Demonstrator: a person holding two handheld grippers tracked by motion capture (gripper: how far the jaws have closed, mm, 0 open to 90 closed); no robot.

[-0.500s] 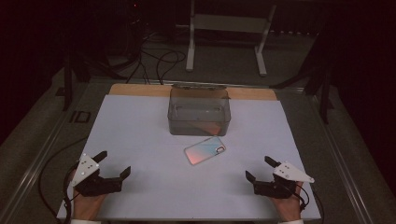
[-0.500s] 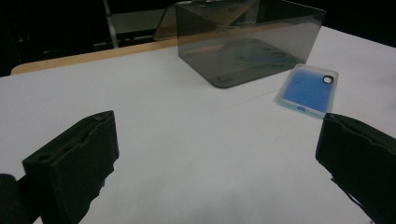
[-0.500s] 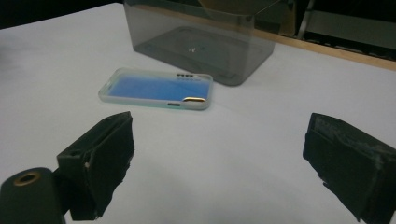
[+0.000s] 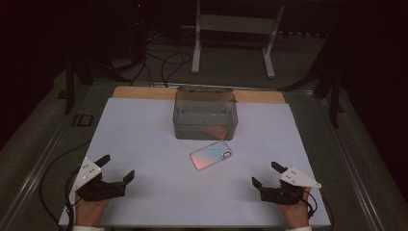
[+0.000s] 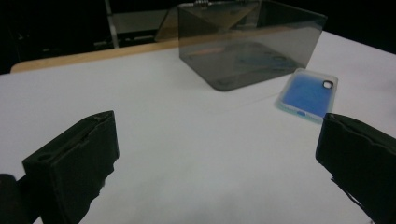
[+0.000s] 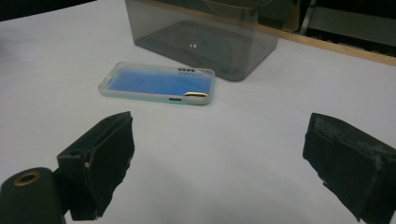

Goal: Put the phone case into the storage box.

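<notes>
A phone in a clear case [image 4: 211, 156] lies flat on the white table top [image 4: 144, 134], just in front of a smoky transparent box [image 4: 205, 115]. In the gripper views the phone [image 5: 309, 94] [image 6: 158, 84] looks blue and the box [image 5: 247, 42] [image 6: 201, 37] stands behind it. My left gripper [image 4: 116, 167] rests near the front left corner, open, nothing between its jaws. My right gripper [image 4: 265, 174] rests near the front right, open and empty too. Both point towards the phone from a distance. In their own views the left gripper [image 5: 215, 158] and the right gripper [image 6: 219, 154] have jaws set wide apart.
A wooden strip [image 4: 139, 92] edges the table's far side. Beyond it stand a white metal frame [image 4: 231, 29] and cables [image 4: 163, 60] on the floor. Metal rails [image 4: 43, 159] run along both table sides. White surface lies between the grippers and the phone.
</notes>
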